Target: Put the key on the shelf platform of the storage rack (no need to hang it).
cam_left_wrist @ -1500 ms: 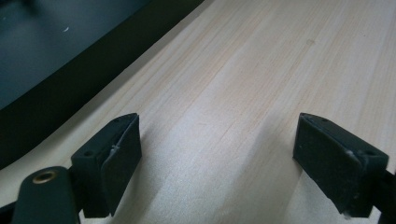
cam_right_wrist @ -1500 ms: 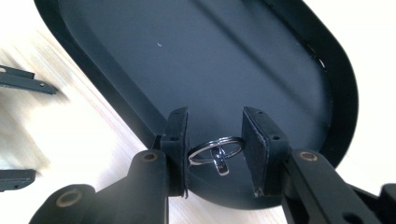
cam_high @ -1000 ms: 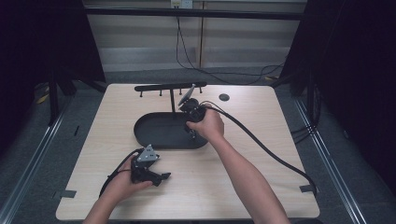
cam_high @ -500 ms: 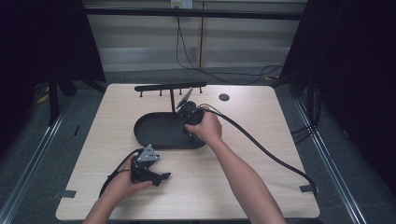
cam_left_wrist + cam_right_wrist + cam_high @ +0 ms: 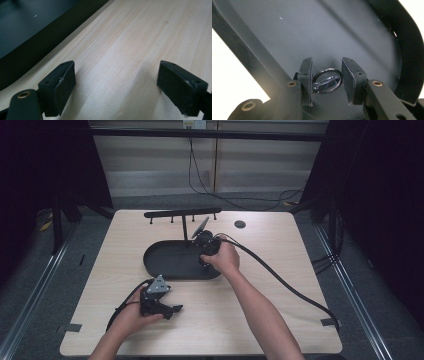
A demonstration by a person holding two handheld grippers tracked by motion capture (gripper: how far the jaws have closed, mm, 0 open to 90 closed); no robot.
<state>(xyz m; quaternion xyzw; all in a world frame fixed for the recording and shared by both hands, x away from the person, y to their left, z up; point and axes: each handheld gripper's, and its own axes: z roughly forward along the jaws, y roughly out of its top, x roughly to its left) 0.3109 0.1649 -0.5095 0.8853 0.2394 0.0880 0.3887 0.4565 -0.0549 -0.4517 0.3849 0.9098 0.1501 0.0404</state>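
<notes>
Barely anything shifts in this last second: the right gripper (image 5: 200, 244) stays at the far right end of the tray (image 5: 150, 266), and the left gripper (image 5: 173, 309) keeps its spot near the front left corner of the counter (image 5: 280, 250). Nothing on the counter has gone anywhere either. So this reads as a hold rather than a move, and the grip looks settled. In the right gripper view the jaws are drawn in tight on a small metal ring (image 5: 327, 81), with a shiny bit hanging inside it. The ring sits between the pads, right over the dark floor of the tray, and I cannot tell whether it is lifted off yet. My guess is the lift comes next, perhaps toward the rack (image 5: 182, 213) along the far edge, which is bare. In the left gripper view the jaws stand wide apart with only bare wood between them, just beside the tray's rim, so that hand is idle. Now the count: one ring, one oval tray, one rack with a row of short pegs, one small dark disc (image 5: 240, 224) near the far right corner, and two grippers.
</notes>
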